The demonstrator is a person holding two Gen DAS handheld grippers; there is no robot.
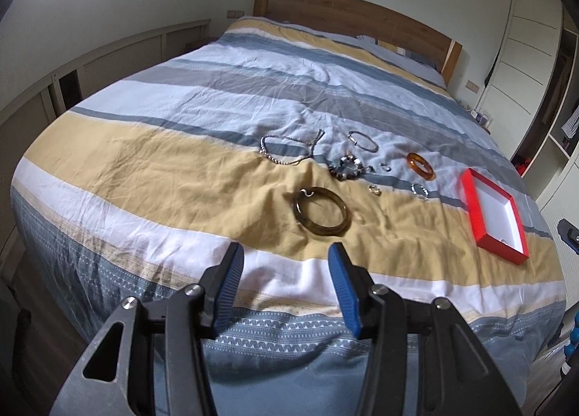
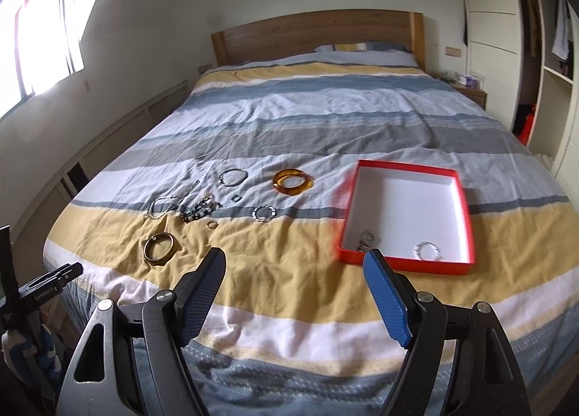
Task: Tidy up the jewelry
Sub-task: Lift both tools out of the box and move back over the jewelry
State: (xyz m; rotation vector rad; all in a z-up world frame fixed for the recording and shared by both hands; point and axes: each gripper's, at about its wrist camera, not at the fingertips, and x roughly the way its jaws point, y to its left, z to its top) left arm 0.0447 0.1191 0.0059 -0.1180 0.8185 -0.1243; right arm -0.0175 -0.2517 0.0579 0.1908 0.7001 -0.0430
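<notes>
Writing [image 2: 42,295] blurred, unreadable | left tongs [image 1: 286,264] released | right tongs [image 2: 295,264] released, empty

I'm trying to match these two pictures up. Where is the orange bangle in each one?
Left wrist view: the orange bangle lies right of centre on the bedspread, up-left of the red box.
Right wrist view: the orange bangle lies near the centre, left of the red box.
Shared landmark: the red box.

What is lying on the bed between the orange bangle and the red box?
Nothing: in the right wrist view only bare bedspread separates the orange bangle from the red box.
</notes>
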